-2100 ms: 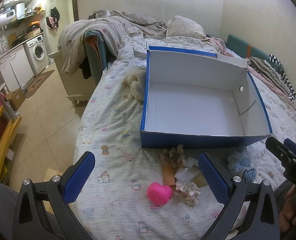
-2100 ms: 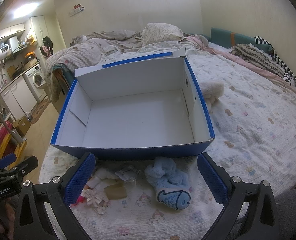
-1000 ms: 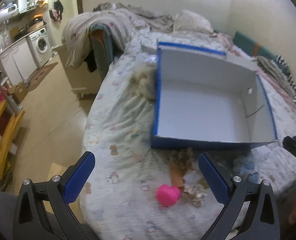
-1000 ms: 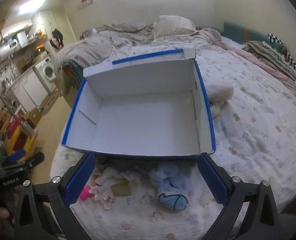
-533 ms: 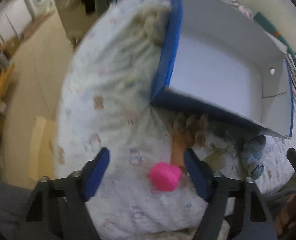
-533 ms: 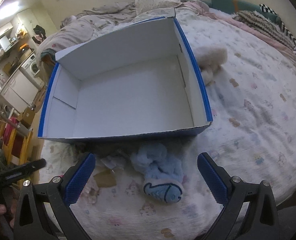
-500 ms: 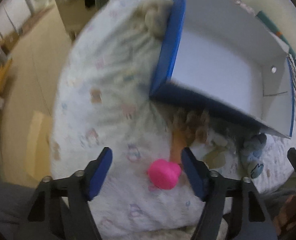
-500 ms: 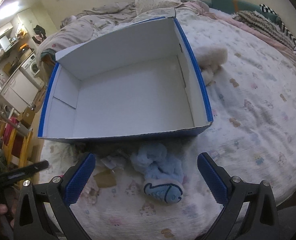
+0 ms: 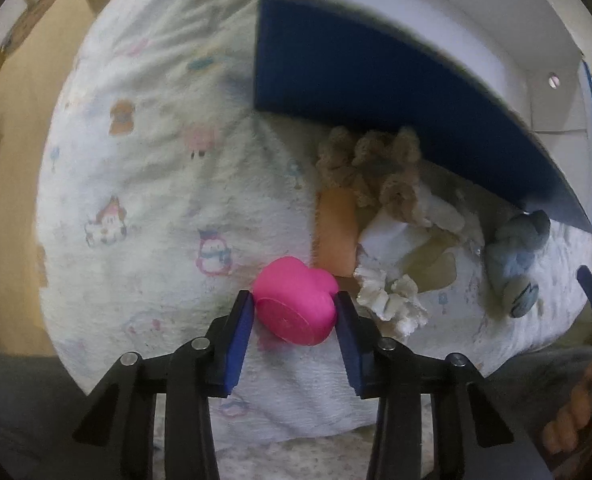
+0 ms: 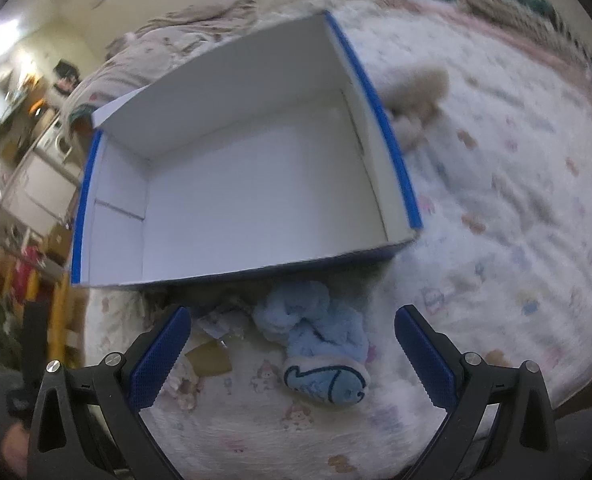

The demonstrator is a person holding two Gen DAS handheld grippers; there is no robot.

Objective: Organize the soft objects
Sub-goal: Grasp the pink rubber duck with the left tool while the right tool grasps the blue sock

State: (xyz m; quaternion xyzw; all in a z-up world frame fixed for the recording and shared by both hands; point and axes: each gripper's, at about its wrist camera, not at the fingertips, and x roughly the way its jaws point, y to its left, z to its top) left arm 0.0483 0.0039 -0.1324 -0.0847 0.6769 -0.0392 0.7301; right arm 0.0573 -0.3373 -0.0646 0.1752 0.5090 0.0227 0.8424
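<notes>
On the printed bedsheet [image 9: 143,168], just before the blue box [image 9: 376,96], the pink heart-shaped toy [image 9: 296,304] sat between the pads of the left gripper [image 9: 294,312], which pressed both its sides. The right gripper [image 10: 291,344] was wide open above the blue fish plush [image 10: 324,384]. Being soft and rounded, the toy could squeeze out during lifting. No readable writing showed.

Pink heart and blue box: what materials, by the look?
Pink heart: smooth, matte, seamless surface, likely foam or soft rubber; cannot tell which. Left gripper pads touch both its sides. Blue box: thin cardboard, white inside with fold lines, blue outside.
</notes>
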